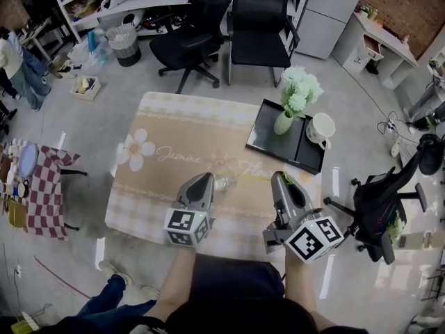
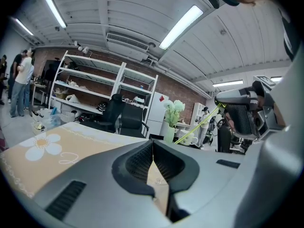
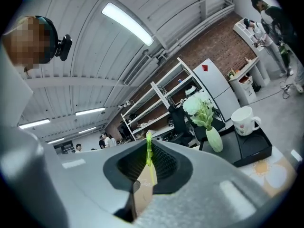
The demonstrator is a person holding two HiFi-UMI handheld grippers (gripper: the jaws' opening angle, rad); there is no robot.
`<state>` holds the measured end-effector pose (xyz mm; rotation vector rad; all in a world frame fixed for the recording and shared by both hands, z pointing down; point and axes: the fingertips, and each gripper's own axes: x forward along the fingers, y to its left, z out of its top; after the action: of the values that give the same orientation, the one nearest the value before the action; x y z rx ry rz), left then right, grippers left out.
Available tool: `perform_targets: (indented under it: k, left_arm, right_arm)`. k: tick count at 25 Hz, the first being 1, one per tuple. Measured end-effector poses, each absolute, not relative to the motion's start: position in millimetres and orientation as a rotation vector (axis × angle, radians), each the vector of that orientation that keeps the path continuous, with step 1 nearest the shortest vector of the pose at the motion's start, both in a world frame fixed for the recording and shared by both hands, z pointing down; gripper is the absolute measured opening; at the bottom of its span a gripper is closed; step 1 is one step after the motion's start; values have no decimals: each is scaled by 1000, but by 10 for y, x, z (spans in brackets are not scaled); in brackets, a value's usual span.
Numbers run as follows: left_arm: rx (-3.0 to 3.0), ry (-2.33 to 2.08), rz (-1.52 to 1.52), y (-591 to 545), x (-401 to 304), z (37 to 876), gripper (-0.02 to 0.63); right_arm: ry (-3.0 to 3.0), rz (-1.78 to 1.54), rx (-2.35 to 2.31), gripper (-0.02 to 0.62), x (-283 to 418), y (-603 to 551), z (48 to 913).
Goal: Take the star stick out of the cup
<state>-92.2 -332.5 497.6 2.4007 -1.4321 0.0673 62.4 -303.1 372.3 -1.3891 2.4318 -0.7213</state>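
Observation:
A small clear cup [image 1: 223,181] stands on the beige flower-print tablecloth [image 1: 174,152], near the table's front middle. My left gripper [image 1: 207,178] lies just left of the cup; in the left gripper view [image 2: 153,145] its jaws meet with nothing seen between them. My right gripper [image 1: 277,177] is to the right of the cup, shut on a thin yellow-green stick [image 3: 148,137] that pokes out past its tips. In the left gripper view the stick [image 2: 199,123] slants down and left from the right gripper [image 2: 237,112]. Its star end is hidden.
A black tray [image 1: 268,134] at the table's back right carries a vase of white flowers [image 1: 284,122] and a white mug [image 1: 321,129]. Office chairs [image 1: 257,19] stand behind the table, another chair [image 1: 379,200] at the right, a checkered side table [image 1: 45,186] at the left.

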Motion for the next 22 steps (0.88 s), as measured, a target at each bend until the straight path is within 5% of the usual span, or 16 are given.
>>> perform_targets:
  k: [22]
  left_arm:
    - [2422, -1401, 91, -3267, -767, 4980, 11]
  right_arm:
    - [2324, -608, -1744, 15, 1507, -2999, 3946]
